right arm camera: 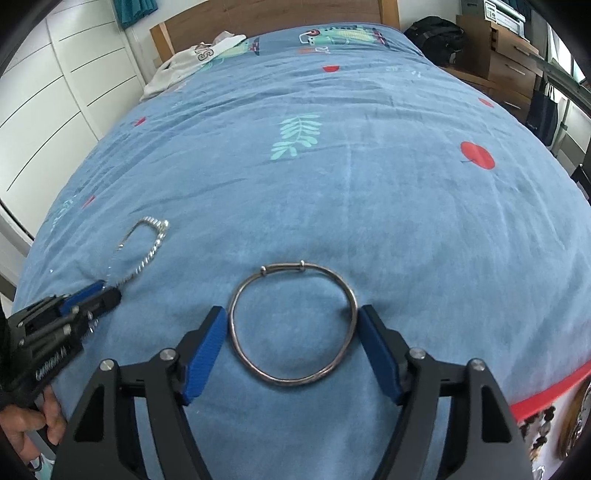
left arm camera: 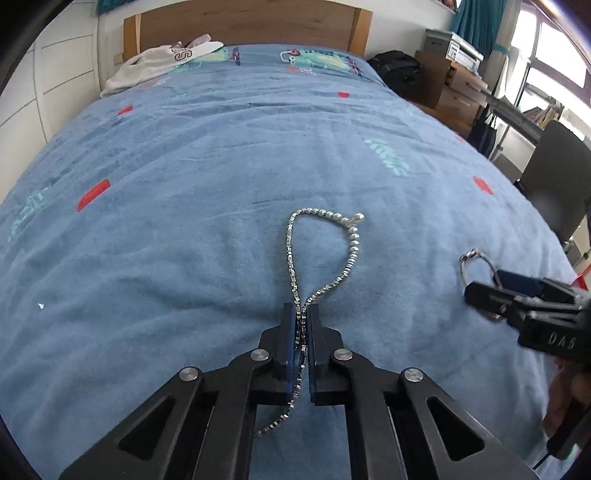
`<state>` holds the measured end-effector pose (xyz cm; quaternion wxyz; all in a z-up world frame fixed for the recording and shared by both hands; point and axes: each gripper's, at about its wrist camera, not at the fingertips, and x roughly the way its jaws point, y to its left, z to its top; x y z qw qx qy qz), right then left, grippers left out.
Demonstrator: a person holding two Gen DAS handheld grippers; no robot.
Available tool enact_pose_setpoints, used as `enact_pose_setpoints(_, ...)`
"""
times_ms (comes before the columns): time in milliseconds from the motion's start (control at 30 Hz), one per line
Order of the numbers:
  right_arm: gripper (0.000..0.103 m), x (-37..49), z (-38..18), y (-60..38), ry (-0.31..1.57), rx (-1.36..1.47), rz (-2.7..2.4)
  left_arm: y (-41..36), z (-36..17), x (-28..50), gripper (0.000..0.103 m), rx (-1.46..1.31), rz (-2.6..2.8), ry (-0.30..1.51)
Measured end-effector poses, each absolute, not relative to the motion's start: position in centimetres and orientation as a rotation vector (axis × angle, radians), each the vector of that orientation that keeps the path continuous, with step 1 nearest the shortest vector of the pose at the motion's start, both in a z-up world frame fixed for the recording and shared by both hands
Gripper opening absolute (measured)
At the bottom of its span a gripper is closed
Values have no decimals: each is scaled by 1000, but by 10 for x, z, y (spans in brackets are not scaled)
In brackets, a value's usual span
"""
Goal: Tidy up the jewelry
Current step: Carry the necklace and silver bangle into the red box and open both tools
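Observation:
A silver bead chain (left arm camera: 321, 251) lies in a loop on the blue bedspread (left arm camera: 207, 177). My left gripper (left arm camera: 303, 314) is shut on the chain where its two strands cross; the loose end trails back between the fingers. In the right wrist view the chain (right arm camera: 147, 243) and left gripper (right arm camera: 105, 291) show at the left. A silver bangle (right arm camera: 291, 325) lies flat on the bedspread. My right gripper (right arm camera: 291, 321) is open, its blue pads on either side of the bangle. In the left wrist view the right gripper (left arm camera: 487, 284) and bangle (left arm camera: 471, 258) show at the right.
A white garment (left arm camera: 159, 62) lies by the wooden headboard (left arm camera: 243, 22). A black bag (left arm camera: 399, 70), wooden drawers (left arm camera: 454, 88) and a dark chair (left arm camera: 557, 177) stand right of the bed. White cupboards (right arm camera: 55, 92) stand left. A red-edged patterned item (right arm camera: 546, 417) is at the near right.

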<state>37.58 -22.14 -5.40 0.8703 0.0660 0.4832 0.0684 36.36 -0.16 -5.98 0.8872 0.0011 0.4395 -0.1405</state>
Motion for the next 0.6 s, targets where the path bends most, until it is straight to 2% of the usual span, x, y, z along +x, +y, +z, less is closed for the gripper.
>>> enact_pose_setpoints(233, 70, 347, -36, -220, 960, 172, 182, -3, -30, 337, 5, 3, -315, 851)
enact_pose_setpoints(600, 70, 281, 31, -249, 855, 208, 183, -42, 35, 286, 5, 23, -441, 758)
